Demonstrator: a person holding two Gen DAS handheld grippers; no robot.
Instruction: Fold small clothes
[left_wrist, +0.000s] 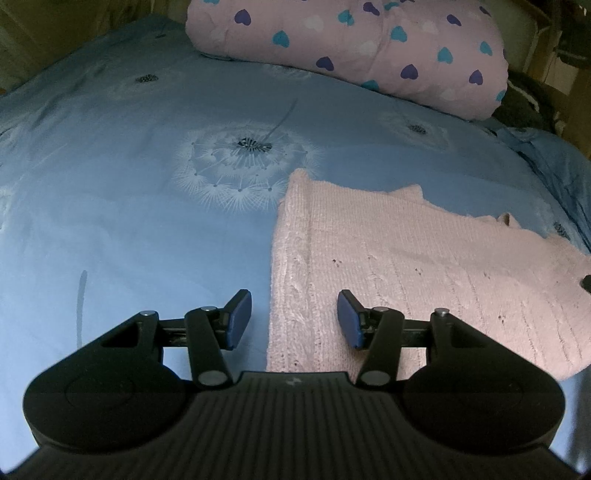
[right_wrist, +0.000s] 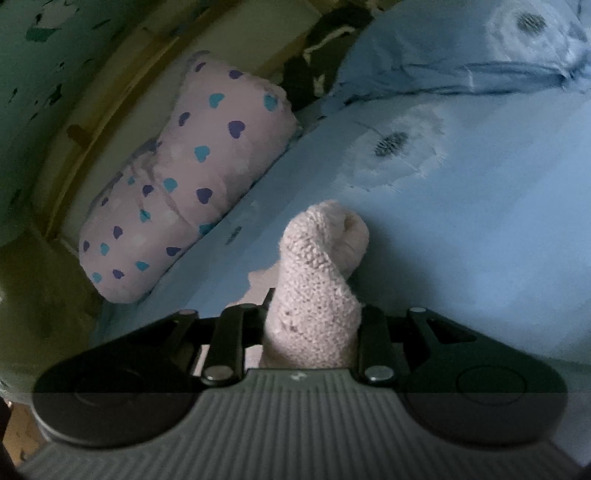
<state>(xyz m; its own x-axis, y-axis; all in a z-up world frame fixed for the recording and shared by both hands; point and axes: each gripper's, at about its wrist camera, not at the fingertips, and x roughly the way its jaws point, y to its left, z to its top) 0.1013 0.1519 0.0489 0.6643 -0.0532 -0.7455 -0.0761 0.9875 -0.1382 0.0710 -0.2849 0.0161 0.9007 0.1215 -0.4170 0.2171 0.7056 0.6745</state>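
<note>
Blue dandelion-print bedsheet (left_wrist: 129, 221) under us, our right gripper (right_wrist: 312, 325) pinches the pale pink knitted garment (left_wrist: 406, 266) in a thick bunch at lower centre that could slip free, our left gripper (left_wrist: 294, 319) gaping empty.

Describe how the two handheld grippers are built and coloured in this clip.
Left gripper: matte black ribbed body, two round side housings, black linkage arms with silver pivot pins, blue pads. Right gripper has the same black frame and silver pins; its pads are hidden. No cables or sleeves visible.

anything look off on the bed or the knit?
Nothing damaged or spilled. The pink knit garment lies mostly flat on the blue bedsheet, its far edge uneven. The right hand-held gripper holds a bunched-up piece of it; the left hand-held gripper is open over its near-left edge.
</note>
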